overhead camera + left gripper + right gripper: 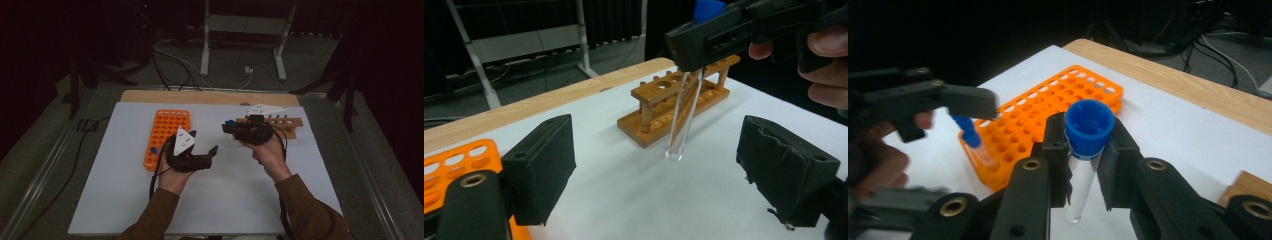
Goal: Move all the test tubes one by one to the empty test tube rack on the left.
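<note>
On the left part of the white tabletop (125, 200) the orange rack (167, 131) lay lengthwise, its outer long side well in from the tabletop's left edge, with bare white surface between them. At the rack's near corner stood a second, blue-capped tube (973, 140), tilted in one of the holes. Just right of the rack, the left tongs (204, 143) hovered over the white surface, pointed toward the right; their two black pads (541, 165) stood wide apart with nothing between them, released. In the left gripper view, open white surface ran between those pads toward the hanging tube and the wooden rack.

Farther right, the right tongs (226, 131) were clenched on the test tube (1082, 175), gripping it just beneath its blue cap (1089, 125). The tube hung clear and slightly slanted, its rounded bottom close above the tabletop, between the two racks; whether it touched the surface could not be told. A gap of bare tabletop separated the two tongs.

Behind the right hand (270, 152) the wooden rack (287, 125) sat near the far right part of the tabletop, close to the wooden strip (150, 96) along the far edge. The near half of the tabletop lay open under both forearms.
</note>
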